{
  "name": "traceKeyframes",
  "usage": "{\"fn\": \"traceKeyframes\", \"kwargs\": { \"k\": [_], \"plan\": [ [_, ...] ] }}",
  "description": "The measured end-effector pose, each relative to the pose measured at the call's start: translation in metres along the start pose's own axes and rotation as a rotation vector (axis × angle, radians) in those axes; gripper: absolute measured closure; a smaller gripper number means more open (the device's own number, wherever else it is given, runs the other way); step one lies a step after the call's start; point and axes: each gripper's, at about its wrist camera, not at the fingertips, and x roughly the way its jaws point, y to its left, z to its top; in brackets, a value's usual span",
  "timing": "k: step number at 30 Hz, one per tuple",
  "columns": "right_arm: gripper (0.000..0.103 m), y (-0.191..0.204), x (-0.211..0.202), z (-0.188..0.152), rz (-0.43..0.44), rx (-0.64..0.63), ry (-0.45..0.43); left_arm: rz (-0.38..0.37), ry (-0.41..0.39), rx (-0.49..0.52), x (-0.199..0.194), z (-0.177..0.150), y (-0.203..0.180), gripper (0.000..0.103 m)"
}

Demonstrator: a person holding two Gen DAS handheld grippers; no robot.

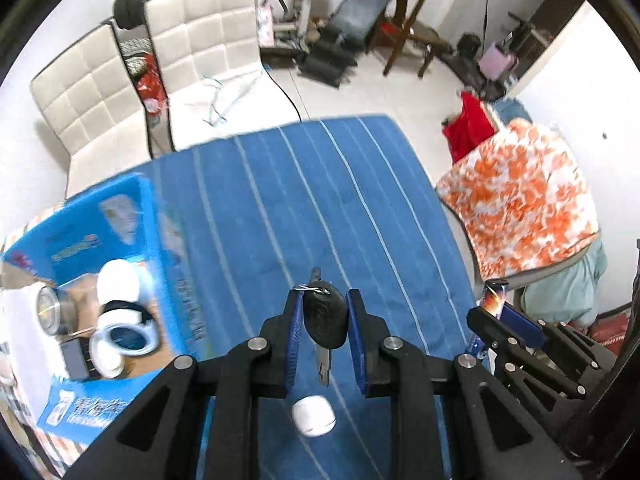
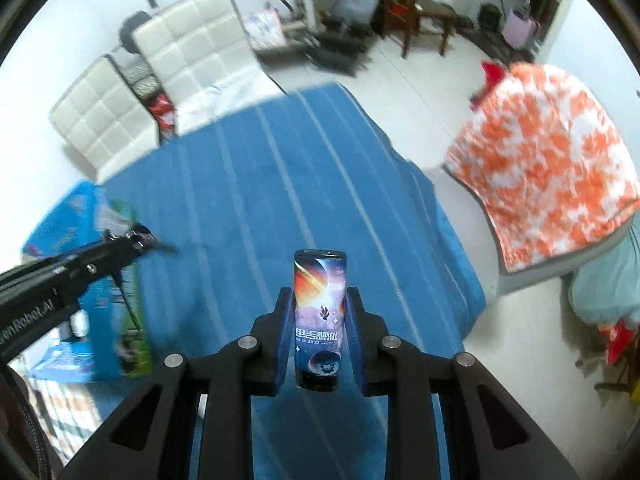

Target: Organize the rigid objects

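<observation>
My left gripper is shut on a black car key with a metal blade, held above the blue striped cloth. A small white round object lies on the cloth below it. My right gripper is shut on a small tube with a colourful space print, also above the cloth. The right gripper shows at the right of the left wrist view. The open blue cardboard box at the left holds white round items and a metal tin.
A white tufted sofa stands beyond the cloth. A chair draped with an orange-and-white cloth stands at the right. A weight bench and a wooden chair stand at the far wall.
</observation>
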Motion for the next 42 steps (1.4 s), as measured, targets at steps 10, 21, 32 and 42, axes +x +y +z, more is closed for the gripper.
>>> {"fn": "traceKeyframes", "kwargs": {
  "k": [10, 21, 32, 42],
  "plan": [
    [0.076, 0.145, -0.054, -0.016, 0.128, -0.165, -0.081, 0.058, -0.073, -0.131, -0.057, -0.036, 0.098, 0.098],
    [0.076, 0.278, 0.035, -0.040, 0.185, -0.283, 0.097, 0.169, 0.009, -0.315, -0.043, -0.093, 0.232, 0.098],
    [0.076, 0.321, 0.124, -0.062, 0.037, -0.335, 0.221, 0.199, 0.155, -0.377, 0.022, -0.117, 0.291, 0.097],
    [0.076, 0.317, 0.152, -0.060, 0.010, -0.322, 0.281, 0.160, 0.170, -0.383, 0.034, -0.120, 0.287, 0.053]
  ]
}}
